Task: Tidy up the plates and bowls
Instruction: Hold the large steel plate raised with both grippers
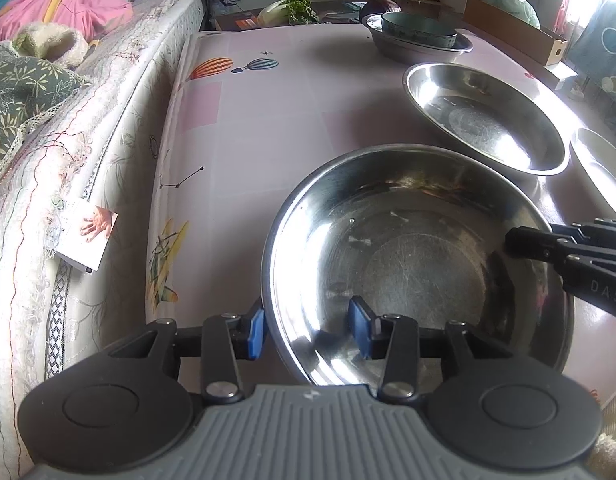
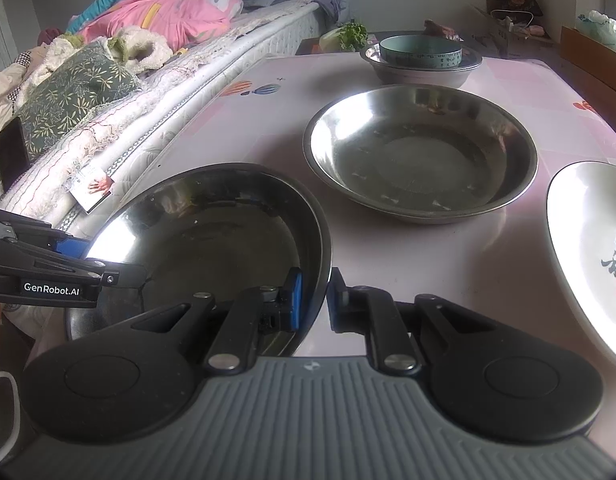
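Gripping the near steel bowl (image 2: 212, 240) by its rim, the right gripper (image 2: 313, 300) is closing one blue pad inside the wall and the other outside, at the bowl's 4 o'clock edge in the right wrist view. At the same bowl's 7 o'clock edge in the left wrist view, the left gripper (image 1: 309, 330) is straddling the rim, one blue pad outside and one inside; its jaws are standing apart around the rim, and whether the pads are pressing on the metal I cannot tell.

From the right wrist camera, that bowl is sitting at 9 o'clock of centre on the pink tablecloth (image 2: 387, 248). A second steel bowl (image 2: 419, 152) is lying at 1 o'clock from it, apart from it. Beyond that, at 12 o'clock, a teal bowl (image 2: 419, 54) is resting inside a grey metal basin (image 2: 419, 72). A white plate (image 2: 591, 260) with dark characters is lying at 3 o'clock, near the table edge. A mattress (image 2: 148, 120) with bedding is running along the table's side toward 10 o'clock.
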`<state>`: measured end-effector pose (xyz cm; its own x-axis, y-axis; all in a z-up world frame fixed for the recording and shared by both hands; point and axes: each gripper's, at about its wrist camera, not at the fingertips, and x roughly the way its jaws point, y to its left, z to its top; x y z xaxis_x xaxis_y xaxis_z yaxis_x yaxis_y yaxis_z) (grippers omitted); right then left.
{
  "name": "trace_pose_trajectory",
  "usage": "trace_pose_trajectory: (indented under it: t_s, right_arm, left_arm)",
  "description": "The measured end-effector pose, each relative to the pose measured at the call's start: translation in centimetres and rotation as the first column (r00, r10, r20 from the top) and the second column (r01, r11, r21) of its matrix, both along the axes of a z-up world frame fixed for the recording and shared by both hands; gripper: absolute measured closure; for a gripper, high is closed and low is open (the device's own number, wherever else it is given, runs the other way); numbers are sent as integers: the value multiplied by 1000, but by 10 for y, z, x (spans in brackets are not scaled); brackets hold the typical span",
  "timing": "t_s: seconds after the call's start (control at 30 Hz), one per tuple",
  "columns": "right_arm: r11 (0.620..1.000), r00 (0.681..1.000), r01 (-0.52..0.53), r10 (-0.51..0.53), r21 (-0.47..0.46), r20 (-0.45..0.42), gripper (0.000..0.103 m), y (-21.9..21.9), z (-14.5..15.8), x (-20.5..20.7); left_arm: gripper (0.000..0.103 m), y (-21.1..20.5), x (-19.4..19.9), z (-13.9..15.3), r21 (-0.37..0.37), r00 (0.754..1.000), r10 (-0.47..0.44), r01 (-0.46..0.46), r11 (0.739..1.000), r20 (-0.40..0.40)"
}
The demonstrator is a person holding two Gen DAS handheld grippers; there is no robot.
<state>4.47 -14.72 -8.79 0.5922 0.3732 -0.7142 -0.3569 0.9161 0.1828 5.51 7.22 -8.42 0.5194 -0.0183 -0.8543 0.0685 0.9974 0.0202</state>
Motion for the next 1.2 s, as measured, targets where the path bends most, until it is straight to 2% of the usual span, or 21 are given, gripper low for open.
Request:
trace_pose_trajectory:
  t_s: [0.6,0.87,1.03,1.2]
  right_arm:
    - [999,1000,-7,7,-33,14,90,3,1,1]
    - [999,1000,-8,8,-31,21,89,4,-2,6]
    - [1000,1000,3,-3,-16,13,89,1,-3,4]
    - [1000,1000,15,-15,-6,7,89,-3,-2,-1]
  left_arm:
    - [59,-1,-9,3,-26,1000,1,-2,1000,-12]
    - [59,8,-18,4,-103,1000,5,-6,995,-16]
    - [62,9,-17,3,-103,1000,16,-17,994,-10]
    - [70,12,-18,3,-109,1000,31,-31,994,-3]
